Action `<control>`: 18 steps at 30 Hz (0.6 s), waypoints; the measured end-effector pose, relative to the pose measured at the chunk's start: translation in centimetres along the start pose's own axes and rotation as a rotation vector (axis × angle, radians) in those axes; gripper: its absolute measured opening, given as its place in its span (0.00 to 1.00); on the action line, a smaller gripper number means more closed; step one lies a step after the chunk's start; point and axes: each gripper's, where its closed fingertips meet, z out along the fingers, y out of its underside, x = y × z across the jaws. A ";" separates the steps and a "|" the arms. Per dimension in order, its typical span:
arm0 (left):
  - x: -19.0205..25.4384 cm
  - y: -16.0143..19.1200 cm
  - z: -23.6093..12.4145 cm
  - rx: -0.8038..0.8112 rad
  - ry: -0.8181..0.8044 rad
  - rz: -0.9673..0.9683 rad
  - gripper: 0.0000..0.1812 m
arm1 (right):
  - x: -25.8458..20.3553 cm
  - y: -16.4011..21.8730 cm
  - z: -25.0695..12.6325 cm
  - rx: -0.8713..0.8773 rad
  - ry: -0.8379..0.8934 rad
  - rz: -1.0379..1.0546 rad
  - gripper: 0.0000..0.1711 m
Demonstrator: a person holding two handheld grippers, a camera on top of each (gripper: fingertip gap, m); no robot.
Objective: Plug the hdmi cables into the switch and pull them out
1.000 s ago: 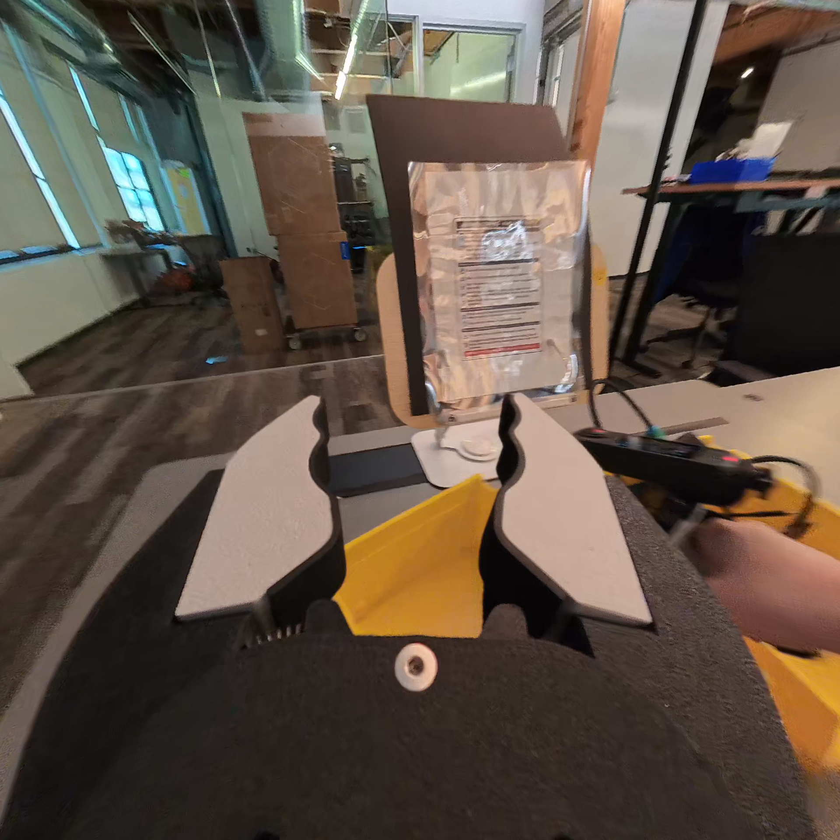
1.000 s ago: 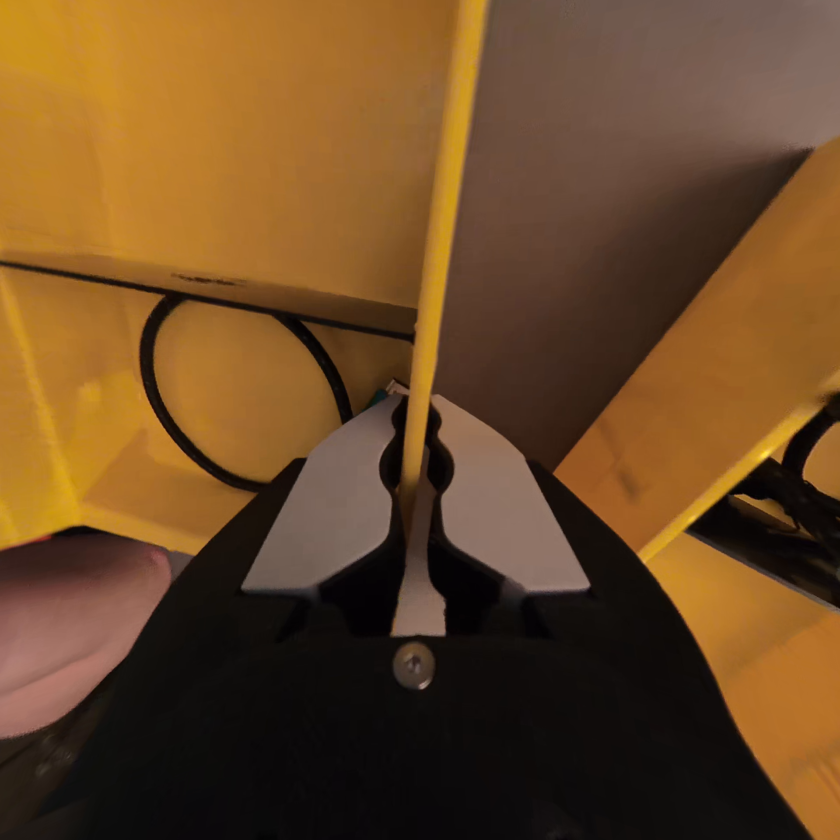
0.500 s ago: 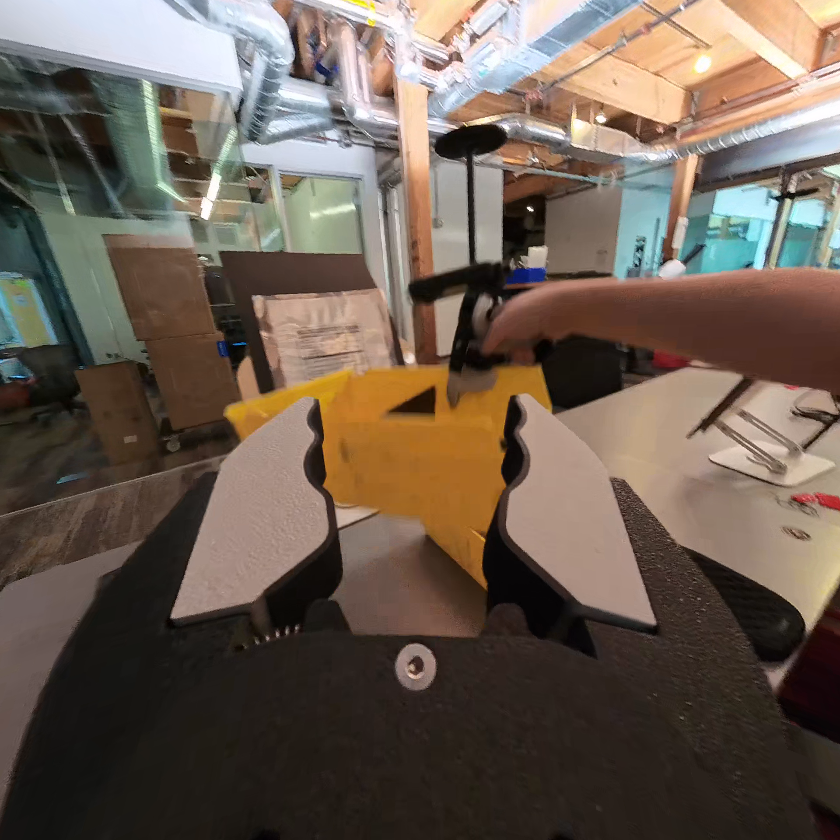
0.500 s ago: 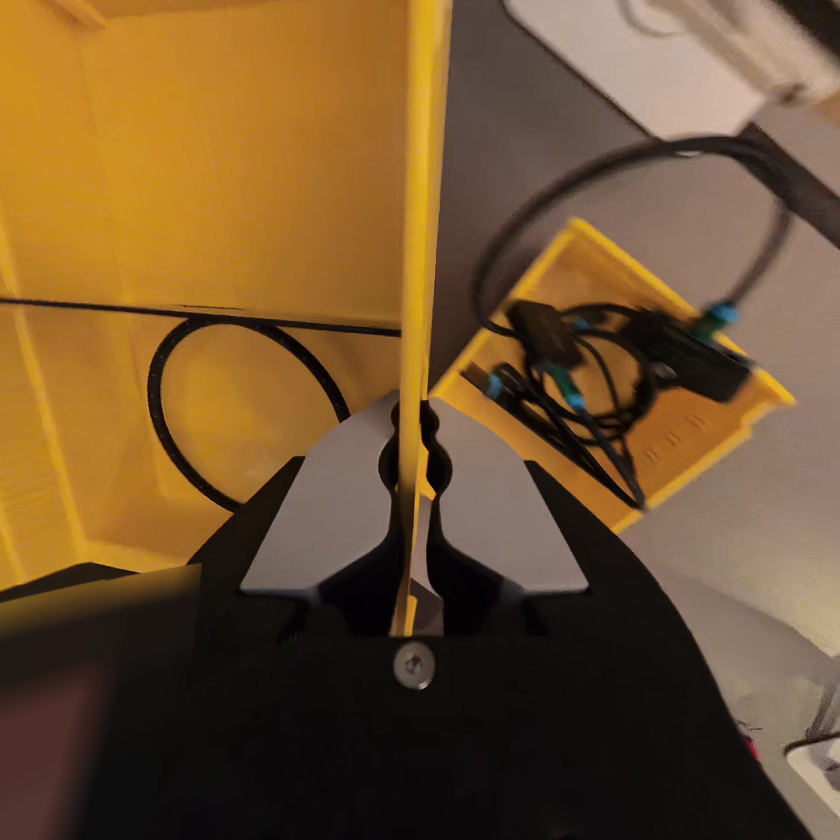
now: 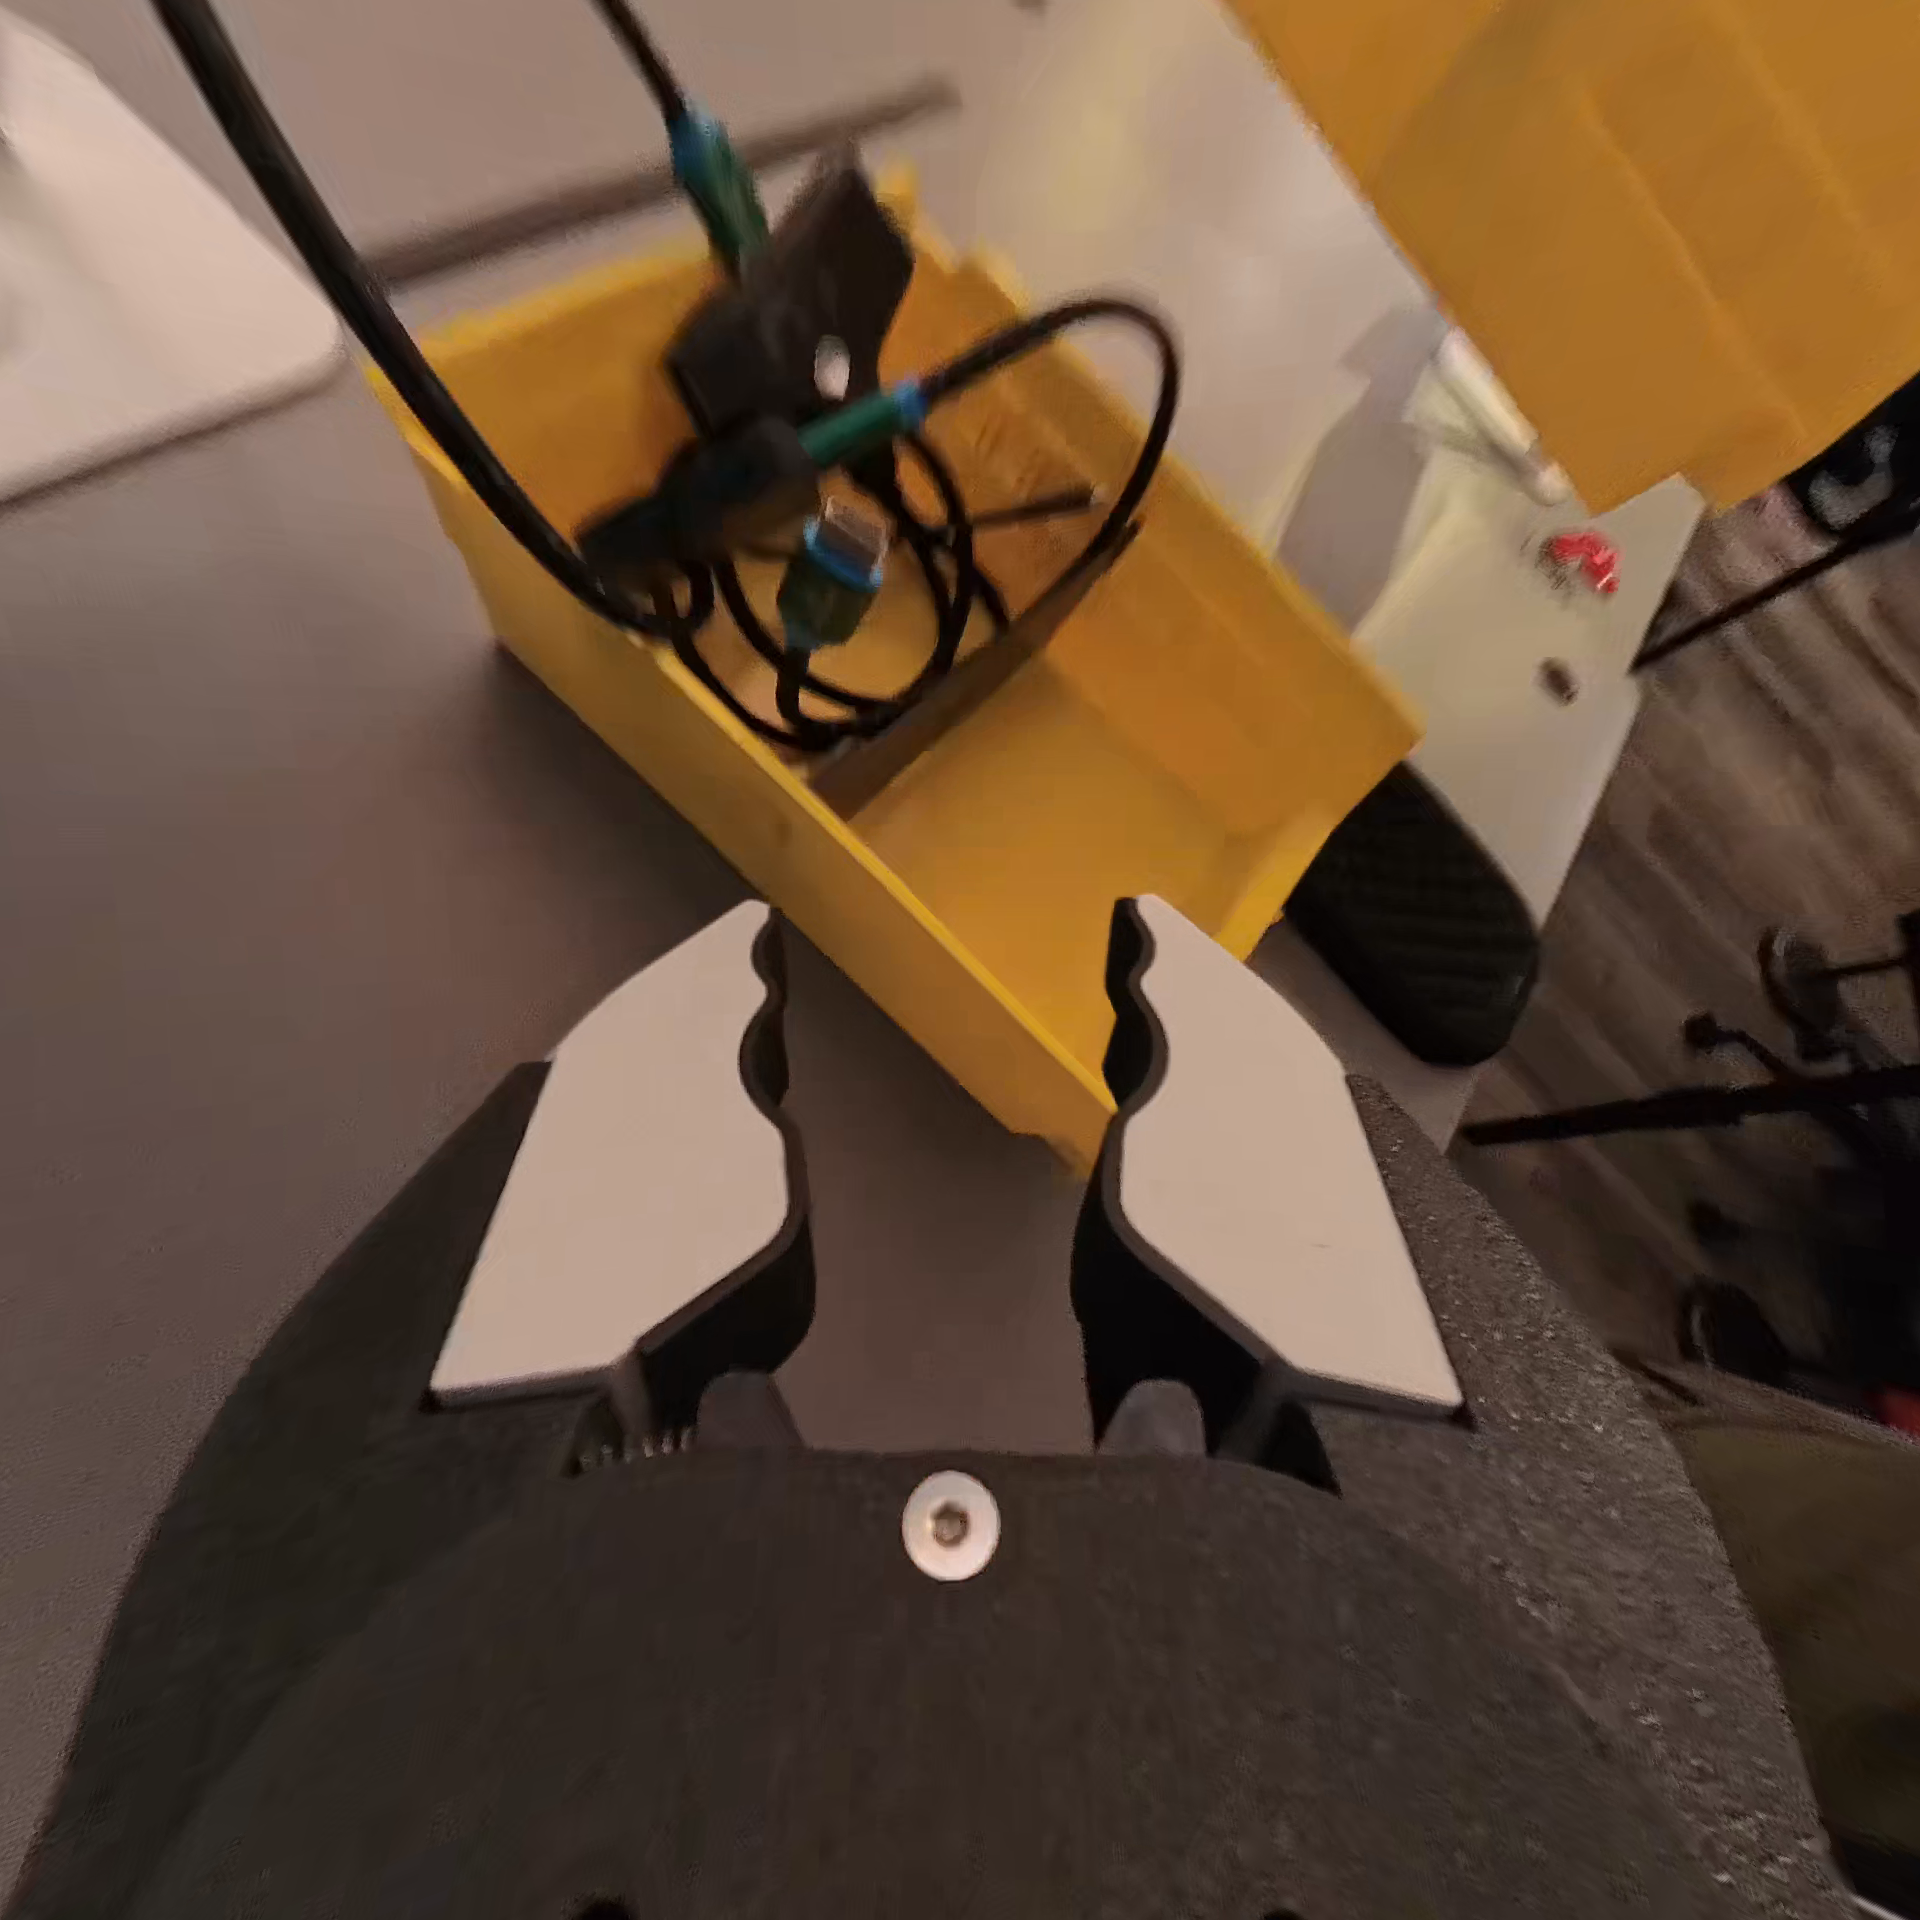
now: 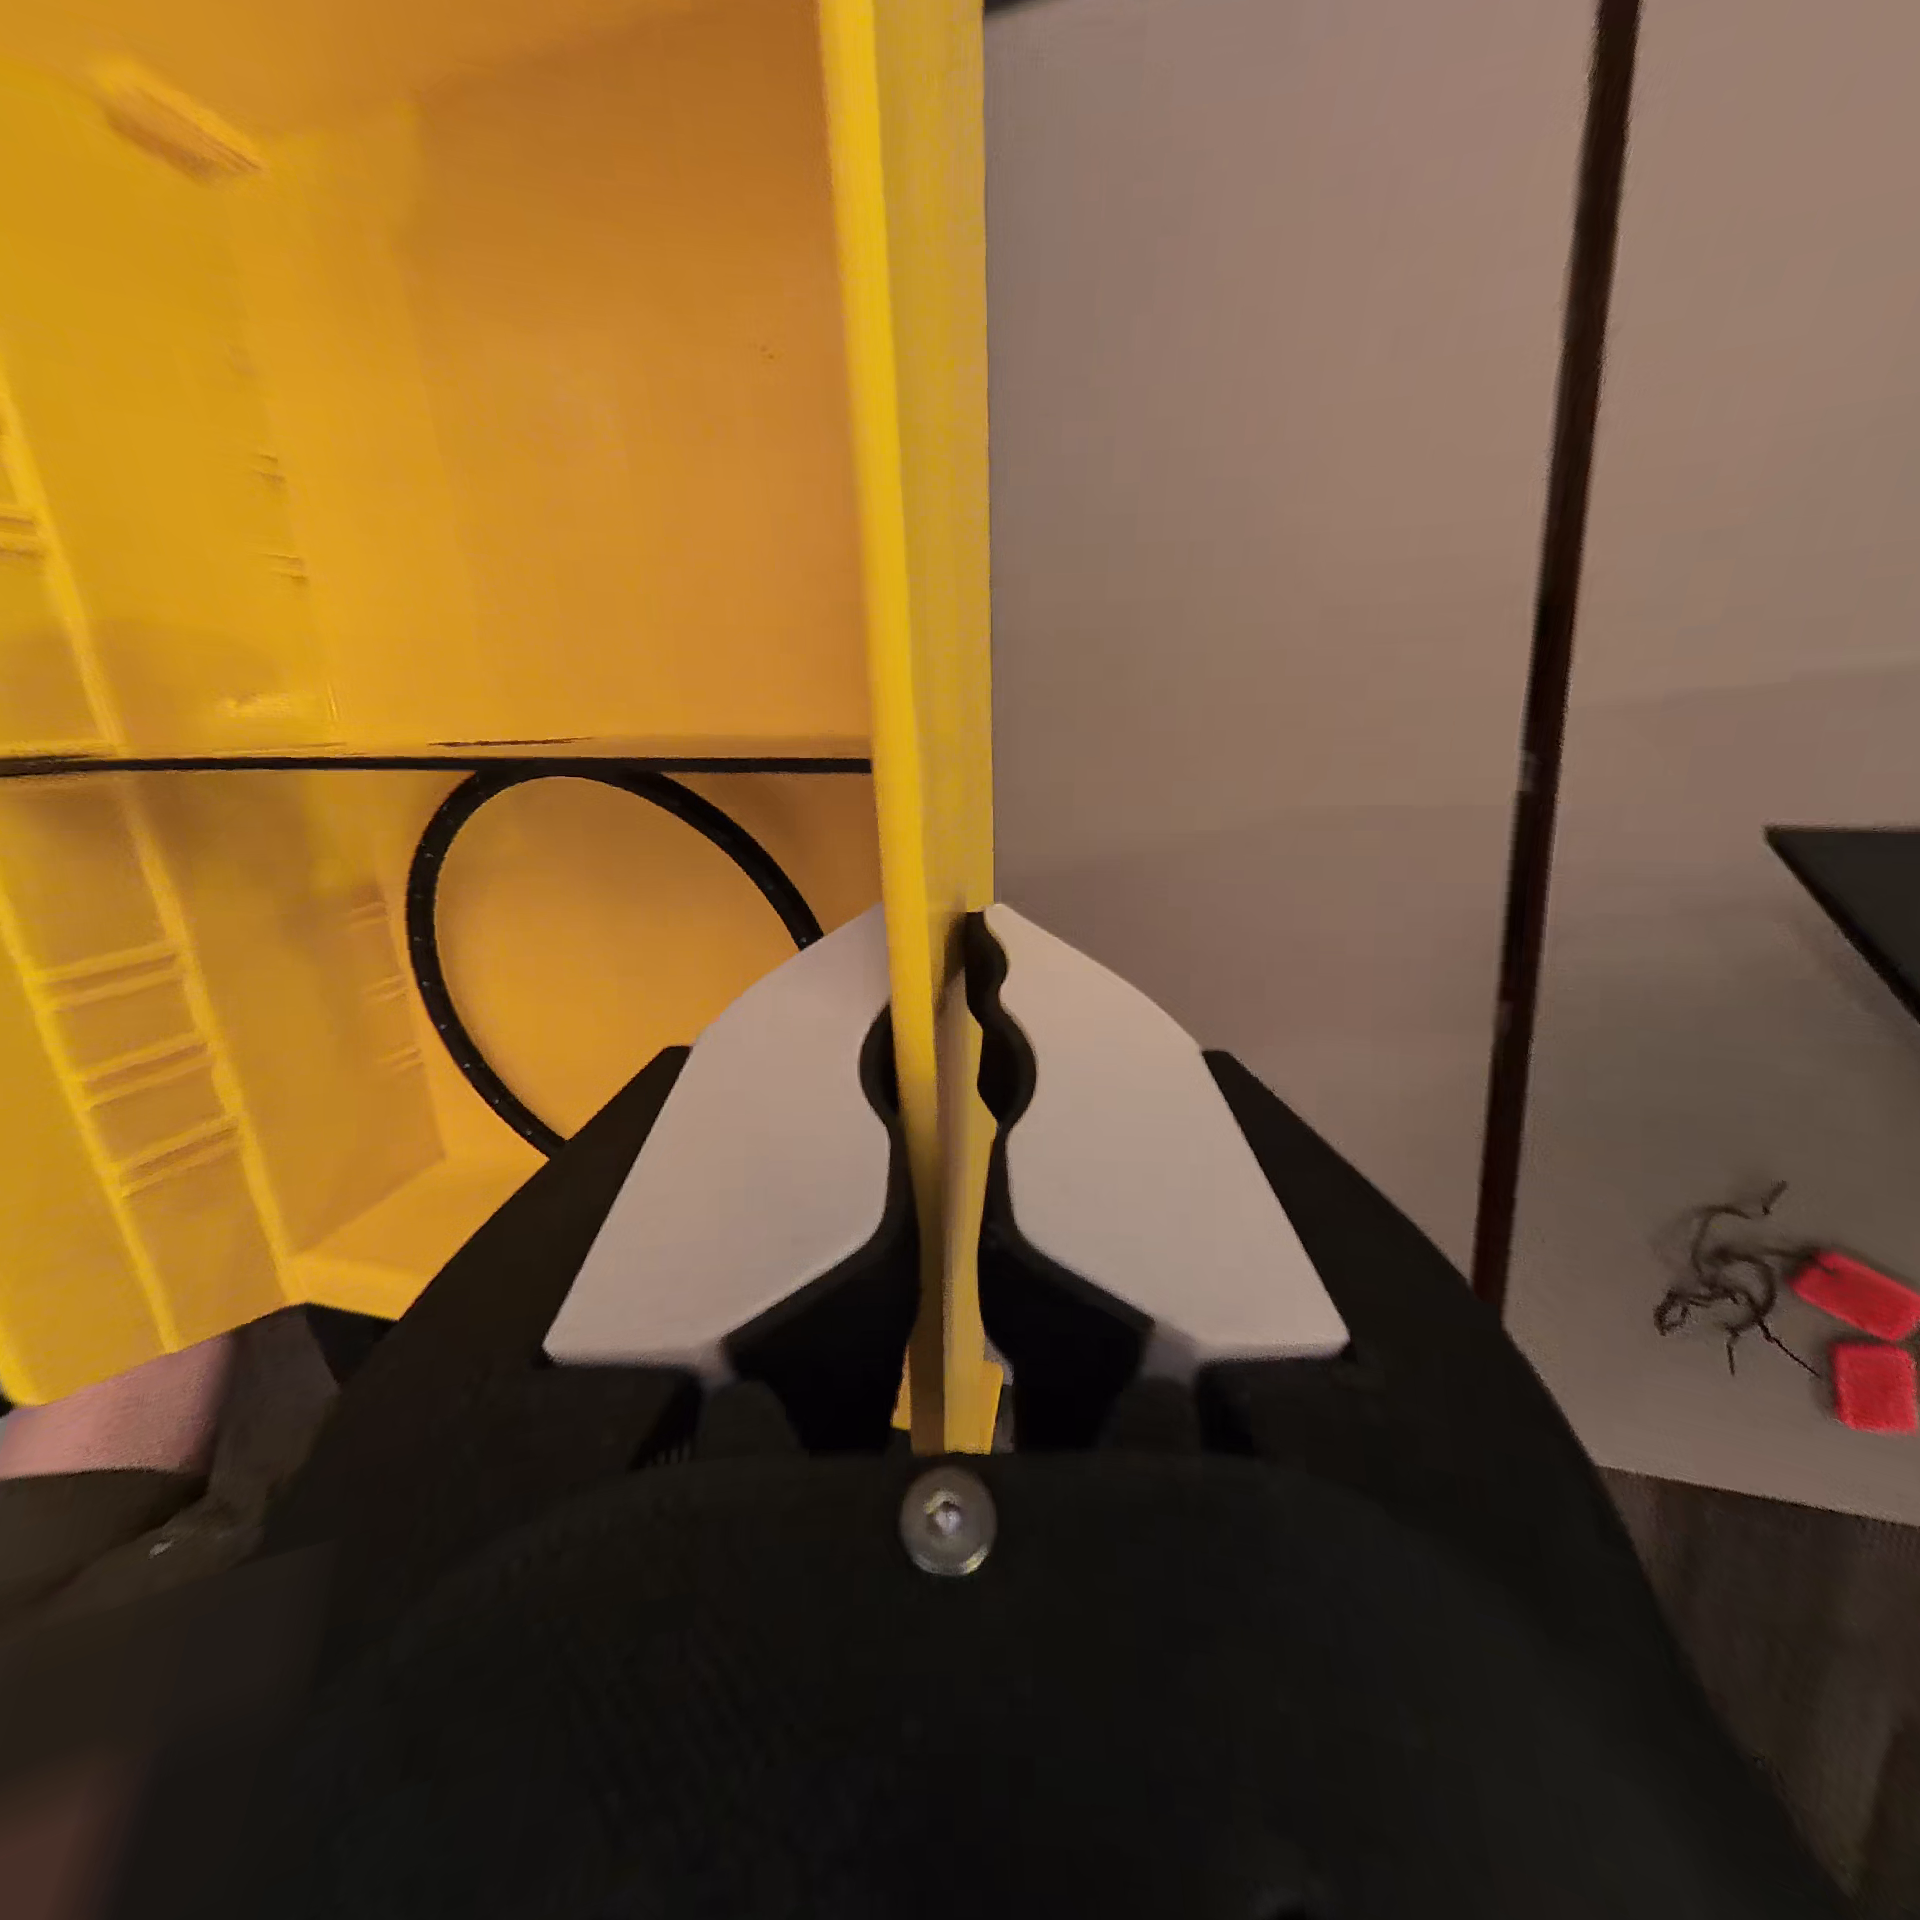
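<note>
In the left wrist view a yellow bin (image 5: 1091, 748) stands on the grey table. It holds a black HDMI switch (image 5: 800, 281) and a tangle of black cables with a blue and green plug (image 5: 831, 571); another green plug (image 5: 862, 426) lies beside the switch. My left gripper (image 5: 945, 914) is open and empty, just short of the bin's near wall. My right gripper (image 6: 940, 925) is shut on the side wall of a second yellow bin (image 6: 914, 520), which has a black cable loop (image 6: 436, 935) inside. That bin shows raised at the top right of the left wrist view (image 5: 1610, 208).
A thick black cable (image 5: 364, 312) runs up and left out of the bin. A black mesh pad (image 5: 1423, 945) lies behind the bin by the table edge. In the right wrist view a black pole (image 6: 1548, 623) stands, and red tags (image 6: 1870, 1340) lie on a white tabletop. One gripper's finger ends stand about 50 cm off the other's.
My left gripper has swung down from looking across the room to the bin with the switch, staying open. My right gripper, still clamped on its bin, has carried it away from the cable bin.
</note>
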 end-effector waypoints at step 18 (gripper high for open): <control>-1.1 6.4 9.6 -0.679 -0.085 -0.231 0.23 | 2.7 4.0 13.5 -0.174 -0.017 -0.037 0.06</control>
